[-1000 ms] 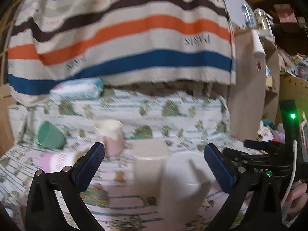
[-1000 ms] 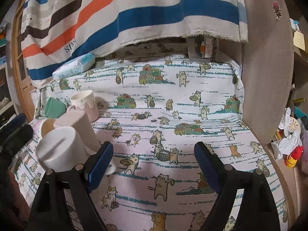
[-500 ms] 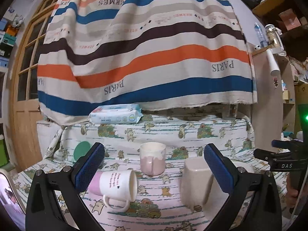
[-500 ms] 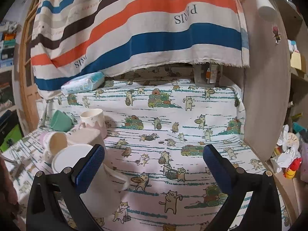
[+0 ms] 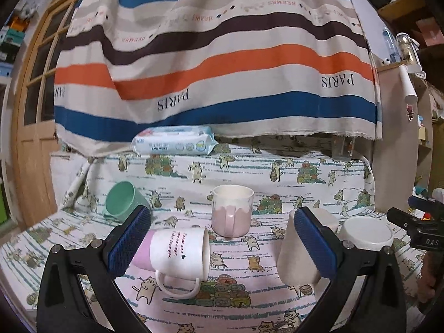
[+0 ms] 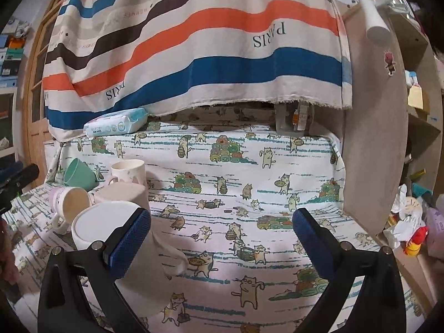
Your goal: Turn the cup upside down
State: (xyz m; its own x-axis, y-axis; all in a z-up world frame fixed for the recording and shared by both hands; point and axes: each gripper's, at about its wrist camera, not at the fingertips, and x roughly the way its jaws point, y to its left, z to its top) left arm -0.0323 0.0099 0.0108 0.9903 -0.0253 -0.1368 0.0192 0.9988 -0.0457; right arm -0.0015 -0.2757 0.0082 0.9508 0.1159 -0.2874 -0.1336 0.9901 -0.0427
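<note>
1. Hanging over the worktop (image 5: 319, 166) at the bottom of the left wrist view, the left tongs (image 5: 222, 238) stand with jaws wide apart, gripping nothing.
2. At the bottom of the right wrist view, the right tongs (image 6: 222, 241) are likewise spread apart, with only cat-print cloth (image 6: 236, 194) between the pads.
3. Five cups show in all. A white mug with writing (image 5: 179, 252) lies on its side between the left pads, handle down.
4. A pink-and-cream mug (image 5: 231, 211) stands upright at centre, mouth up.
5. A green cup (image 5: 123, 201) lies tipped at centre left, near the cloth's left edge.
6. A beige cup (image 5: 297, 255) stands mouth down, partly behind the left tongs' right pad.
7. A white mug (image 6: 111, 222) stands upside down at lower left of the right wrist view, partly behind the left pad of the right tongs, just beside the beige cup.
8. One pack of baby wipes (image 5: 174, 140) lies at the back under one striped blanket (image 5: 222, 55).
9. Open cloth fills the centre and right of the right wrist view, bounded by a wooden panel (image 6: 371, 138) at right.
</note>
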